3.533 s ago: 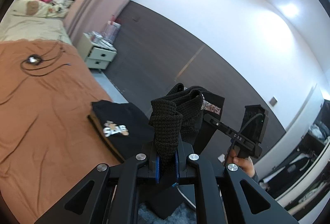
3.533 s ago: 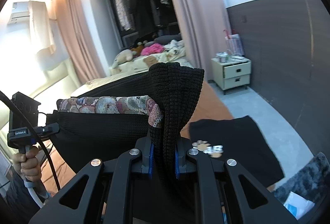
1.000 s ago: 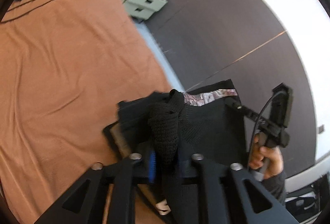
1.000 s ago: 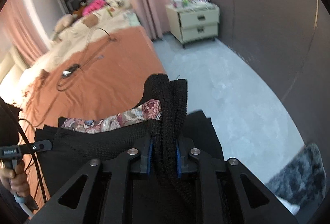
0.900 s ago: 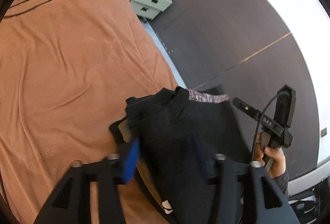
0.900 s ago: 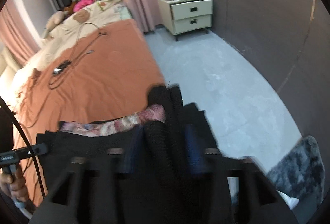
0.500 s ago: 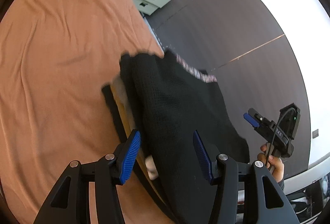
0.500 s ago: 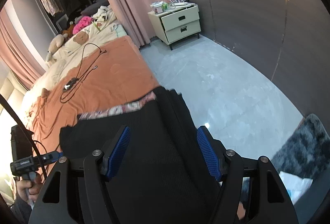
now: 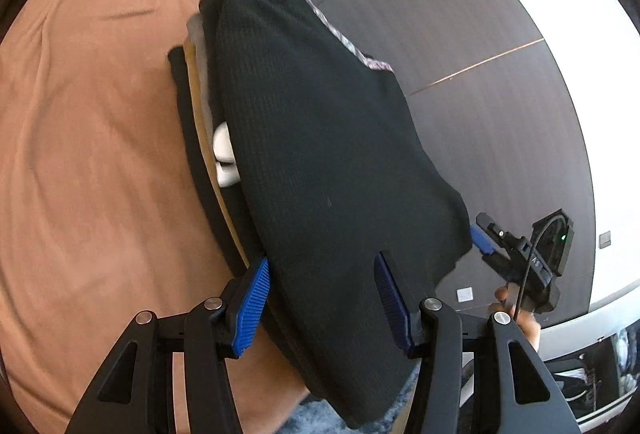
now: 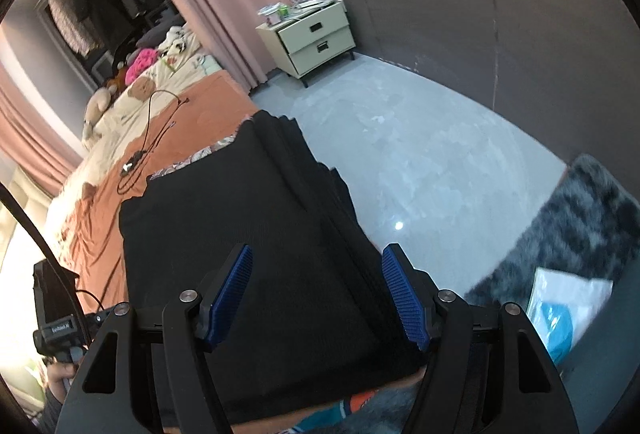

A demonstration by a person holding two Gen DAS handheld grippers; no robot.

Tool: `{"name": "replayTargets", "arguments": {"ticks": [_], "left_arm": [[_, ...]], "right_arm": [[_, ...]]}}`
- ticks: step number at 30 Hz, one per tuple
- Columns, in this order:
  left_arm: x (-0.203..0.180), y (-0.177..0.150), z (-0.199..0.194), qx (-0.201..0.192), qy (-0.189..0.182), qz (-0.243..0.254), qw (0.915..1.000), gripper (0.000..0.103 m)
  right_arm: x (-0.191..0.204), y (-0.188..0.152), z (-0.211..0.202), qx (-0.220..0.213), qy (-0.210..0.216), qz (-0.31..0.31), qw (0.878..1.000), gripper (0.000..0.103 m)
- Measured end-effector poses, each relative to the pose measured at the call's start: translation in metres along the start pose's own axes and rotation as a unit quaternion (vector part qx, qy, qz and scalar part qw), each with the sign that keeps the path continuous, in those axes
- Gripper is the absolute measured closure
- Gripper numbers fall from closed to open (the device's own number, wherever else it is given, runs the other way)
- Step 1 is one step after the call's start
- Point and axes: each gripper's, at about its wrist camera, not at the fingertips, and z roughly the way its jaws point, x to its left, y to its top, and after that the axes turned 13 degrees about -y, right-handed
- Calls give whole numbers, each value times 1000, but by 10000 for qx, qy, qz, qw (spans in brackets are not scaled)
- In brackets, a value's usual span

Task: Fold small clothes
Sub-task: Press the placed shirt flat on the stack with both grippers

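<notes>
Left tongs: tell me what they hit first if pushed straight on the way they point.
Most likely the black knit garment on the folded stack: it already lies between the open left tongs, no pad pressing it. Depth is unclear.

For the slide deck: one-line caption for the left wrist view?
Left gripper, jaws open, over a folded black knit garment lying on a stack of clothes at the edge of an orange bed.

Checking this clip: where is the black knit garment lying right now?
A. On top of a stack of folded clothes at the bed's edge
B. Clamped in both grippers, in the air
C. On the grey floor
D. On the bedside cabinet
A: the black knit garment lies spread over the stack of folded clothes on the orange bedspread, both grippers open.
</notes>
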Motion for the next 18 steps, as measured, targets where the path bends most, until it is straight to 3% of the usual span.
{"name": "replayTargets", "arguments": {"ticks": [8,13,18], "left_arm": [[-11,-12,9,37,-32,-60,10000,55],[-21,-18,16,-9,-7,18,10000,60],[-25,-29,15,-6,-103,-5,9999,60]], "right_arm": [[-23,-26,-7,111,229,500,9984,37],[-39,-46,-13,81,635,785,9949,46],[-49,-54,-6,95,943,1018,9903,46]]}}
